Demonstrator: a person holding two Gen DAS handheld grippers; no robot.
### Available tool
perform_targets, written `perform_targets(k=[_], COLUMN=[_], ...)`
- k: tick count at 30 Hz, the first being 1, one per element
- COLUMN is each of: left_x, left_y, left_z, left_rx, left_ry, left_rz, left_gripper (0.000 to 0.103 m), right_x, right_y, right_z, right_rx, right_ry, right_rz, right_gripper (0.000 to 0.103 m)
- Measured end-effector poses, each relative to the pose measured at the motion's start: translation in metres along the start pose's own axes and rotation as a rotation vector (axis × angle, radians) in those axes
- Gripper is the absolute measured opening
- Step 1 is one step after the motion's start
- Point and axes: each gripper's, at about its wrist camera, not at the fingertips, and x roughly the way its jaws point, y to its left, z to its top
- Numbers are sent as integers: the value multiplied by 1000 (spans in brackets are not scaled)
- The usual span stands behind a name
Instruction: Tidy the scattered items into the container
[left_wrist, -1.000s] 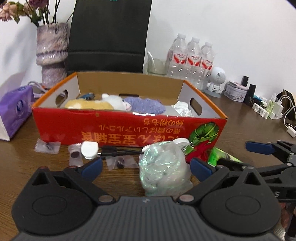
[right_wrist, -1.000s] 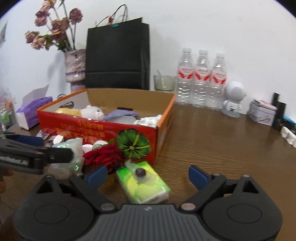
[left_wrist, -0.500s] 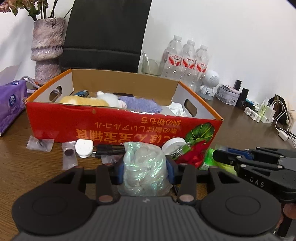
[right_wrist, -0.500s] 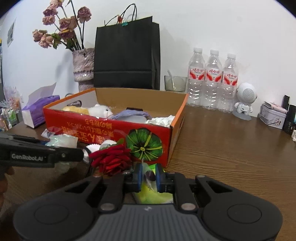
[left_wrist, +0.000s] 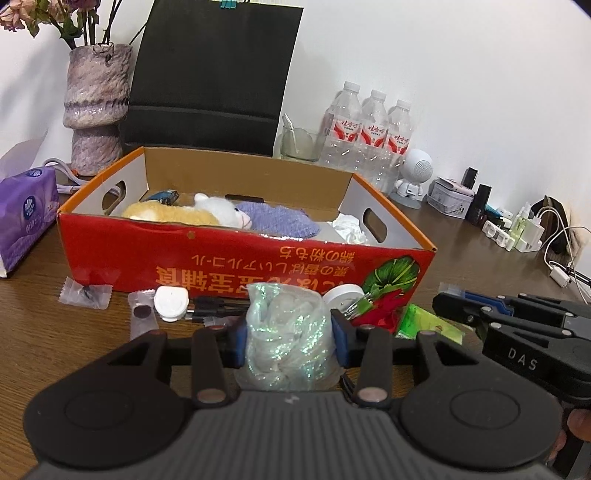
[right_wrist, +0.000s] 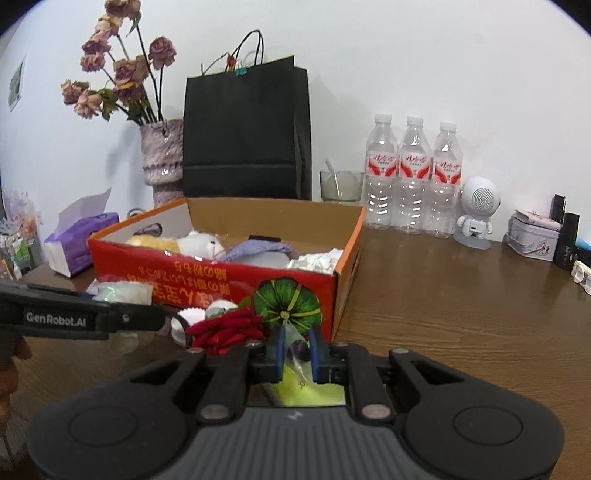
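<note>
You are clamping the left gripper (left_wrist: 288, 336) on a crinkly clear bag (left_wrist: 286, 332) with a glittery sheen, its blue pads pressing in on both sides of the bundle, which is sitting on the table (left_wrist: 55, 332) just in front of the red cardboard box (left_wrist: 221, 258). That bag is looking light, soft and squashy, so it is probably going to give under the pads and may slide on its slick film; holding it across the bulging middle, as you are, seems safer than pinching a loose corner. Your right gripper (right_wrist: 297, 350) is closed nearly together on a small clear wrapper (right_wrist: 297, 349) with something dark inside, lying on top of a green tissue pack (right_wrist: 310, 391) near the box's right front corner. The wrapper is thin and light, and I am judging it slippery, so a pinch right on the dark lump is holding better than one on the film alone; whether the pack is caught too I cannot tell. The box is already carrying a plush toy (left_wrist: 207, 212), a purple cloth (left_wrist: 277, 221) and crumpled white paper (left_wrist: 349, 229). Its front is showing yellow East Asian print, upside down from here, beside a green pumpkin picture. In the right wrist view the left gripper's side is reading "GenRobot.AI"; in the left wrist view the other is showing "DAS". The bottles (right_wrist: 413, 177) at the wall are wearing red labels too small to read.
</note>
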Motion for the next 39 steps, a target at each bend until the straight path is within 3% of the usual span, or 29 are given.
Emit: perform_targets(k=[11,19,27,39], left_x=[-22,-12,34,83], left_y=[18,40,50,55], left_z=[53,92,113,112], left_rx=[-90,-151,-98,-31], left_ry=[-126,-200,-214,-145], left_rz=[-20,25,118,188], left_gripper=[44,44,44,44], right_x=[-22,1,58,108], right_y=[16,38,44,42], right_z=[41,91,107,100], right_rx=[-1,11,75,40], right_ry=[-136,-214,-170,-65], right_rz=[-2,29,33,31], right_gripper=[12,12,12,12])
